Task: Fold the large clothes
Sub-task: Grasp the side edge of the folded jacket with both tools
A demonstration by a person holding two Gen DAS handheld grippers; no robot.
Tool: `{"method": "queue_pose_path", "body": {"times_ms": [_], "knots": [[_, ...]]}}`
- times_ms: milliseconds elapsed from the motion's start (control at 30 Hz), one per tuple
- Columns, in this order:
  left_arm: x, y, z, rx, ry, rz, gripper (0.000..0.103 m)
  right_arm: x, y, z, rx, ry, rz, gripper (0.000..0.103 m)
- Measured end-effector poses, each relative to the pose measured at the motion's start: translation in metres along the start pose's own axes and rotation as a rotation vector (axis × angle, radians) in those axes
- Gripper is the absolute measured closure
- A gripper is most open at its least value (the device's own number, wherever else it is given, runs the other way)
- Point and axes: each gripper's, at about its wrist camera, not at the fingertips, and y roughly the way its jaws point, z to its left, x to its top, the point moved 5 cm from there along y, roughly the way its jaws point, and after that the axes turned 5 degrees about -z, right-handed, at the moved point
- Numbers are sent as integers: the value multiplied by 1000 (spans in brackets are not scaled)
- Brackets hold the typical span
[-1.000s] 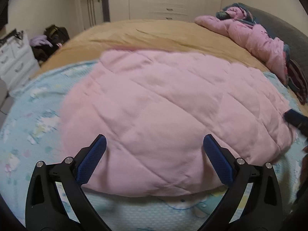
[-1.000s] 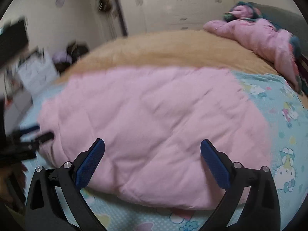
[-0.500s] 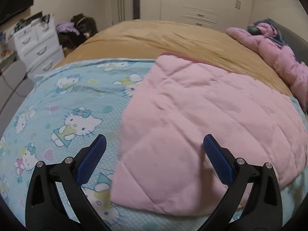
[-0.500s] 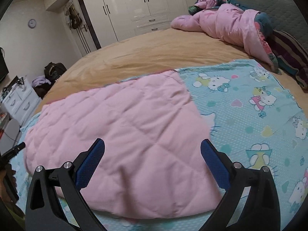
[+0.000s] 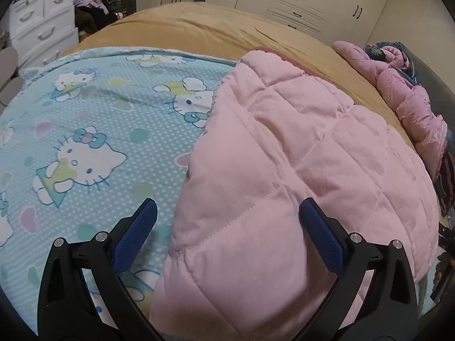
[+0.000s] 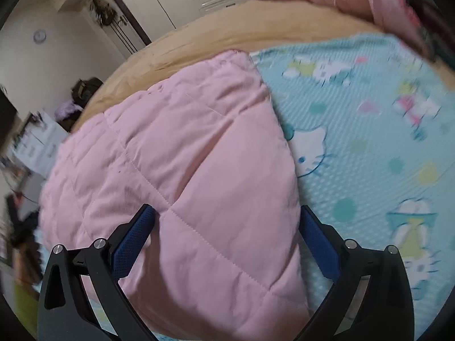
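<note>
Left gripper (image 5: 227, 224) first: its blue-padded fingers are spread wide with nothing between them, poised over the near left edge of the pink quilted padded garment (image 5: 298, 170), one pad above the pale blue cartoon-cat bedsheet (image 5: 85, 142), the other above the pink fabric. Over to the right gripper (image 6: 226, 227): also splayed fully apart, gripping nothing, but sitting lower and closer, both pads flanking the near right corner of that same pink garment (image 6: 184, 156), the right pad at its side edge, whether touching I cannot tell. So the garment lies straight ahead of both tools, spread on the bedsheet (image 6: 369, 142) with its far end reaching the tan bedcover (image 5: 227, 28). Its long axis looks to run crosswise, between the two grippers, though the lens makes that hard to be sure of. Each gripper has its own near corner, and the right one seems nearer to the cloth. The garment looks puffy, stitched in diamond panels, softly creased, apparently doubled over already, with a darker pink trim at the far edge. My read: pinching the near corners comes next, and thick padding may slip from a shallow bite.
</note>
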Motion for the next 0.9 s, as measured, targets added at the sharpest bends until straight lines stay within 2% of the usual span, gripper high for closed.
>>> {"method": "queue_pose_path", "body": {"times_ms": [133,333,467,600,733,833,867,900], "knots": [[-3,11,2,-38,-17,26,8,1,15,-6,61,37,42,4],[-7,19,1,-80,-28,24,8,5,30,0,80,28,93,4],[-8,25,-1,-101,-49,38,8,8,37,4,80,11,98,4],[-6,28,-6,-91,0,24,8,13,40,7,80,-13,86,4],[-5,34,-5,-124,-46,43,9,16,47,13,79,-26,84,4],[-4,34,-9,-155,-48,37,19,20,55,20,93,-29,91,5],[-4,33,-12,-168,-43,30,27,20,56,22,108,-25,92,8],[-3,33,-16,-178,-34,25,35,21,58,25,126,-21,92,15]]}}
